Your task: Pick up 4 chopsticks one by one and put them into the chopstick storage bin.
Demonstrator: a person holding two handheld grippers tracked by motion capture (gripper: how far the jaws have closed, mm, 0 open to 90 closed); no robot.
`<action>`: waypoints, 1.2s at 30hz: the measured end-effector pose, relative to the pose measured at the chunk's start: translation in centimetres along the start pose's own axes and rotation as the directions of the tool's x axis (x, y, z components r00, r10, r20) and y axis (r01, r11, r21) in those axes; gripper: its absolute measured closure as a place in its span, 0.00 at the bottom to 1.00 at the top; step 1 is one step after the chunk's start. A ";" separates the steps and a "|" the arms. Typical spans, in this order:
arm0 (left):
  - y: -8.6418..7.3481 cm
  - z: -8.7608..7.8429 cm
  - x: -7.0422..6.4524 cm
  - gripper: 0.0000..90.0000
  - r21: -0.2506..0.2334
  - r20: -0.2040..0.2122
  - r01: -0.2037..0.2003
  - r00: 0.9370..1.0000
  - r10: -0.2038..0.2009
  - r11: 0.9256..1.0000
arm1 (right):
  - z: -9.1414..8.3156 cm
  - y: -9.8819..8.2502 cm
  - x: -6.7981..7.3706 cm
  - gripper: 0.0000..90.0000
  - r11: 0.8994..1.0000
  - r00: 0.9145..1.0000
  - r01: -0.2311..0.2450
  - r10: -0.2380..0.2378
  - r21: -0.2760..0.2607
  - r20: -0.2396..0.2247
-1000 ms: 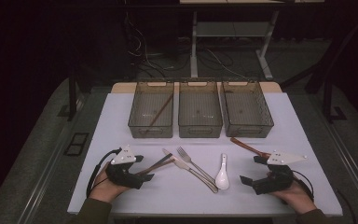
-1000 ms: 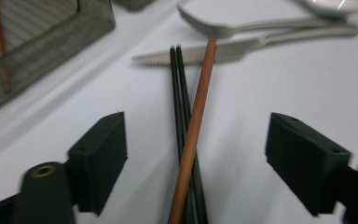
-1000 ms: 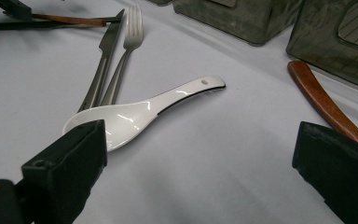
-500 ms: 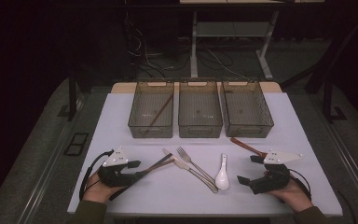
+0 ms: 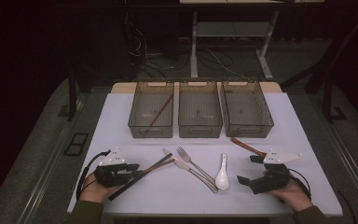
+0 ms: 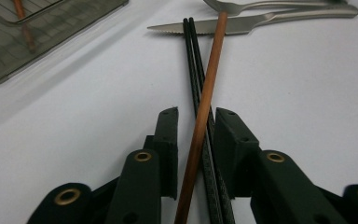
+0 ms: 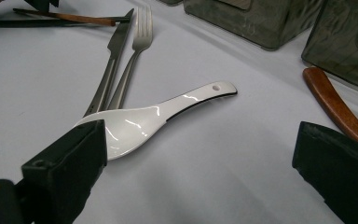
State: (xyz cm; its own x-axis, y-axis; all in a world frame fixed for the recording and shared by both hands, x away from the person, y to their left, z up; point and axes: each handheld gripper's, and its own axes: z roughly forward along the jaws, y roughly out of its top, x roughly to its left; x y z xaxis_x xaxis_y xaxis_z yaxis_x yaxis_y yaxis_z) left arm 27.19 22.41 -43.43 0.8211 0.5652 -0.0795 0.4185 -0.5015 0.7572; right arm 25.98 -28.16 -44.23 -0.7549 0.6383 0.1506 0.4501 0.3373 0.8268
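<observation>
- The chopsticks, one brown wooden stick crossing a black pair, lie on the white table at its near left, running between the jaws of the left gripper.
- In the left gripper view those jaws have just been closing and stand narrow on either side of the sticks; whether the pads already press on them I cannot tell.
- The far tips of the chopsticks reach a steel knife, and a fork lies just beside it.
- A white ceramic spoon lies near the cutlery, in front of the right gripper, whose jaws stand wide apart with nothing between them.
- A brown wooden handle lies just beyond its right jaw.
- Three clear bins stand in a row at the far edge; the left bin has a brown stick in it.
</observation>
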 end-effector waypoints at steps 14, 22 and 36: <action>-0.3 0.5 0.3 0.81 0.026 0.012 0.001 1.000 -0.002 1.000 | 0.0 0.0 0.1 0.03 1.000 1.000 0.004 -0.004 0.005 -0.004; -0.5 0.8 0.8 0.83 0.035 0.001 0.026 1.000 -0.026 0.999 | -0.1 0.0 0.0 0.03 1.000 1.000 0.005 -0.005 0.001 -0.006; -0.7 1.0 1.3 0.89 0.061 -0.006 0.024 1.000 -0.024 0.998 | -0.1 0.0 0.1 0.03 1.000 1.000 0.008 -0.008 0.001 -0.009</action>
State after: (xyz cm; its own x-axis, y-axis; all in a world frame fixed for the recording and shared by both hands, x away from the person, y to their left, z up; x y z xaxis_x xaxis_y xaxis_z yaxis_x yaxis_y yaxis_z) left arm 28.34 22.83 -44.75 0.8087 0.5807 -0.0936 0.4609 -0.5267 0.7143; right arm 25.85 -28.22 -44.14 -0.7626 0.6294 0.1493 0.4447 0.3425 0.8276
